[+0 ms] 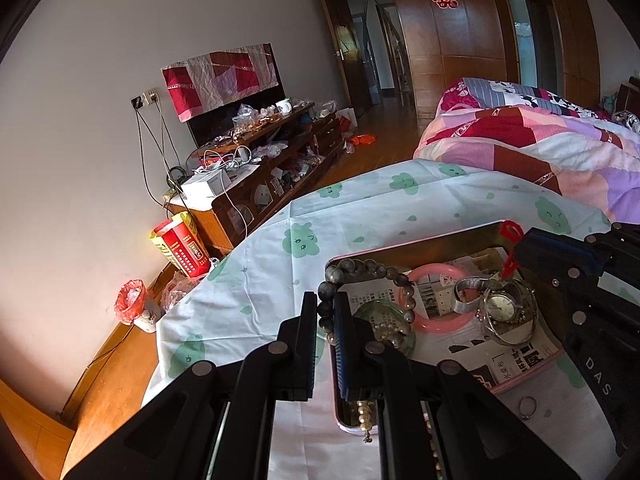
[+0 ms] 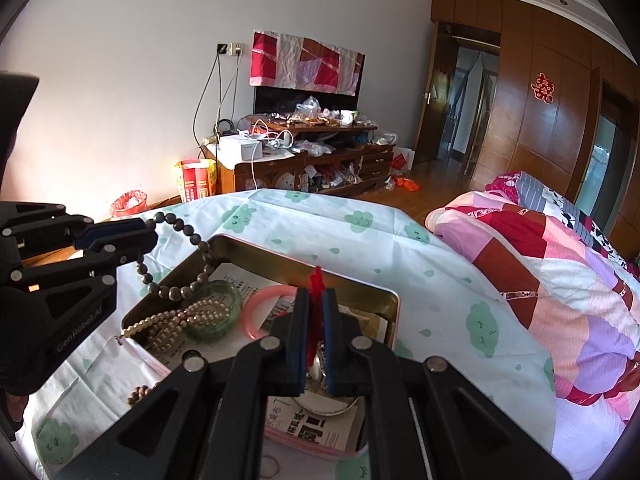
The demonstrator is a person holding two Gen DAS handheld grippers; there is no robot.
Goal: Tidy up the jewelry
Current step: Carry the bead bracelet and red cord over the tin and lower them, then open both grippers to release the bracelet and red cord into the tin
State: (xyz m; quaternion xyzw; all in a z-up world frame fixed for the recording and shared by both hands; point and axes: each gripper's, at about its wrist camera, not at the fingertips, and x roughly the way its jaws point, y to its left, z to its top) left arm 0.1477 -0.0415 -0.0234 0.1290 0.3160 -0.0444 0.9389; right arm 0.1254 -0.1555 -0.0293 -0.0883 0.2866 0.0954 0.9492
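A metal tin box [image 1: 440, 240] [image 2: 256, 250], lined with printed paper, sits on the table. In it lie a pink bangle [image 1: 436, 326] [image 2: 256, 308], a green glass bangle [image 2: 230, 294], a pearl necklace [image 2: 168, 320] and a silver watch [image 1: 500, 306]. My left gripper [image 1: 325, 312] [image 2: 146, 238] is shut on a dark bead bracelet [image 1: 360, 268] [image 2: 192, 280] and holds it above the box's left rim. My right gripper [image 2: 316, 308] [image 1: 516, 252] is shut on a red string piece [image 2: 317, 280] [image 1: 510, 240] over the box, above the watch.
A cloud-print tablecloth [image 1: 320, 216] covers the table. A small ring [image 1: 527, 406] lies on the cloth in front of the box. A bed with a patchwork quilt [image 2: 540, 264] is at the right. A cluttered TV cabinet [image 2: 304, 152] stands against the far wall.
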